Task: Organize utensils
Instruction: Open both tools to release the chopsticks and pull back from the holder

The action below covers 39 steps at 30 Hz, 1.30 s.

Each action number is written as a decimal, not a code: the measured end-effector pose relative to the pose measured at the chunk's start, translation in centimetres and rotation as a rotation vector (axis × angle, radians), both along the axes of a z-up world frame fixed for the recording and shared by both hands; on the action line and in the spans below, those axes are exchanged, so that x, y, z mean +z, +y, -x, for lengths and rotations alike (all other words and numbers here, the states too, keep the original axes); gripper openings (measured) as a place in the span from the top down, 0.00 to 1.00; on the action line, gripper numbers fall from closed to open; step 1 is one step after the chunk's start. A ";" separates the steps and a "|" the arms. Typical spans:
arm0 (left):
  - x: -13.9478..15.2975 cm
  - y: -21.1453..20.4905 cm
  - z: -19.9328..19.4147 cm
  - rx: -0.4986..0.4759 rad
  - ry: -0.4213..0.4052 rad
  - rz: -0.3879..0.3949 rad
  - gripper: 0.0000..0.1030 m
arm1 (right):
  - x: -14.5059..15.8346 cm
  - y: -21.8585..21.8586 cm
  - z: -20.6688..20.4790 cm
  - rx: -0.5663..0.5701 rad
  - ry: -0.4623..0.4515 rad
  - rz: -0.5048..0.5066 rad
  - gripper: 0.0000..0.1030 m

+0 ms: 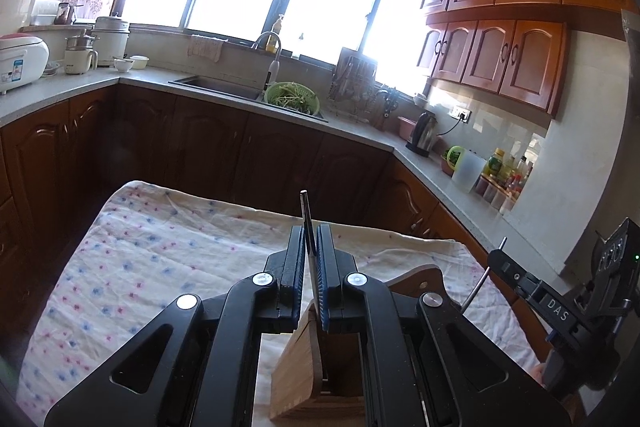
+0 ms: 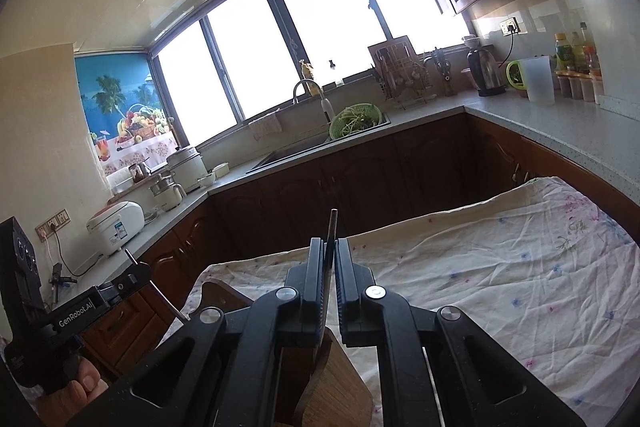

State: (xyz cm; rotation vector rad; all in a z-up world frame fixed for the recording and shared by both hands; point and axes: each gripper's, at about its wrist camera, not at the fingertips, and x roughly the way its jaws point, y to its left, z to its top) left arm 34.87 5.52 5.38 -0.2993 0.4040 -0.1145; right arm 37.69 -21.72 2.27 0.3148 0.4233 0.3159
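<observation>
My left gripper is shut on a thin metal utensil that stands upright, its handle end poking above the fingertips. Its lower end reaches down toward a wooden holder block on the flowered cloth. My right gripper is shut on another metal utensil, also upright, above the same wooden holder. The right gripper also shows in the left wrist view, and the left gripper in the right wrist view. The utensils' working ends are hidden.
A wooden board lies on the cloth behind the holder. Dark cabinets and a grey counter ring the table, with a sink, green colander, kettle and bottles.
</observation>
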 end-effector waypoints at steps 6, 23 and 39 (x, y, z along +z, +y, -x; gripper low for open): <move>0.5 0.1 0.9 0.011 0.005 -0.015 0.51 | 0.2 -0.5 0.3 0.021 0.023 -0.040 0.44; 1.2 0.2 9.5 0.009 0.035 -0.021 0.13 | 2.7 -4.5 7.9 0.040 0.012 -0.092 0.02; -1.4 -1.7 18.2 -0.059 0.104 -0.001 0.09 | 1.2 -8.2 19.0 -0.013 0.048 0.019 0.00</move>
